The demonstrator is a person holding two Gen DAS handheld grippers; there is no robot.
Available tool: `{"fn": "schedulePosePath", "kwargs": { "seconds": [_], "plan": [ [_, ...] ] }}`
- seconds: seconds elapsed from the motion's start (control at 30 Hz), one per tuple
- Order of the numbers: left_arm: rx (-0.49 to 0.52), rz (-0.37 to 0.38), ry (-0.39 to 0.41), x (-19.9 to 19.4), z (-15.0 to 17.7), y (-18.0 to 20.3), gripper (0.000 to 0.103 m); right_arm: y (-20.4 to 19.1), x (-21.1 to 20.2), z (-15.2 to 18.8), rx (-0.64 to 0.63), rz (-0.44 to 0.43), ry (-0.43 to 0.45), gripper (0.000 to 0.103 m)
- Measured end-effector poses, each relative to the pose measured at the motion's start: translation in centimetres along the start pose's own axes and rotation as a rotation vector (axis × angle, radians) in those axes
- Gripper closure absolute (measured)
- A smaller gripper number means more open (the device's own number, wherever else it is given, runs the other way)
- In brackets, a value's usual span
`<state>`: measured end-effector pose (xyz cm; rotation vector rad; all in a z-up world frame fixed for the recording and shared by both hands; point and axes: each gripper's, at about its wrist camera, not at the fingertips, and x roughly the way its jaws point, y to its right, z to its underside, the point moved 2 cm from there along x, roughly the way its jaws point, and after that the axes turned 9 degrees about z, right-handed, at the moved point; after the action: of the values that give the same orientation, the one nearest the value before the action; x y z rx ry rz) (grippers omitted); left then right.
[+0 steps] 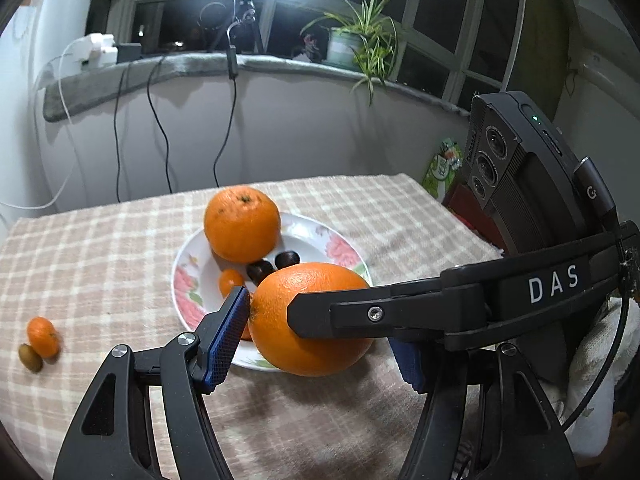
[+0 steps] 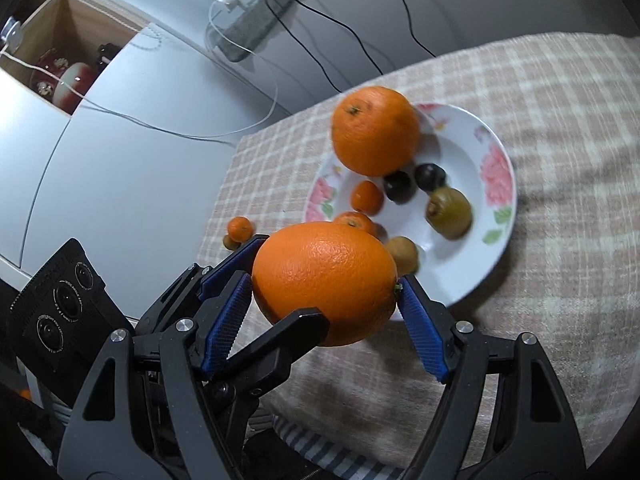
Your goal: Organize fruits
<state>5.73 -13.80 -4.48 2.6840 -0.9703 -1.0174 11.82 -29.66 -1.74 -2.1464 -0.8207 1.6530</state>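
Both grippers are clamped on the same big orange — the right gripper pinches it end to end with its blue pads, and the left gripper squeezes it crosswise. It's held up off the checked cloth, just at the near rim of the flowered plate. On the plate sit another orange, two kiwis and some dark fruit — one mandarin lies off on the cloth.
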Motion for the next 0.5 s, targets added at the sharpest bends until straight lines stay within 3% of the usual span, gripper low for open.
{"fn": "schedulePosePath", "kwargs": {
  "seconds": [0.5],
  "plan": [
    [0.007, -0.015, -0.013, 2.5, -0.3, -0.9, 0.037, 0.8, 1.4, -1.2, -0.033, 0.069, 0.020, 0.025]
  ]
}}
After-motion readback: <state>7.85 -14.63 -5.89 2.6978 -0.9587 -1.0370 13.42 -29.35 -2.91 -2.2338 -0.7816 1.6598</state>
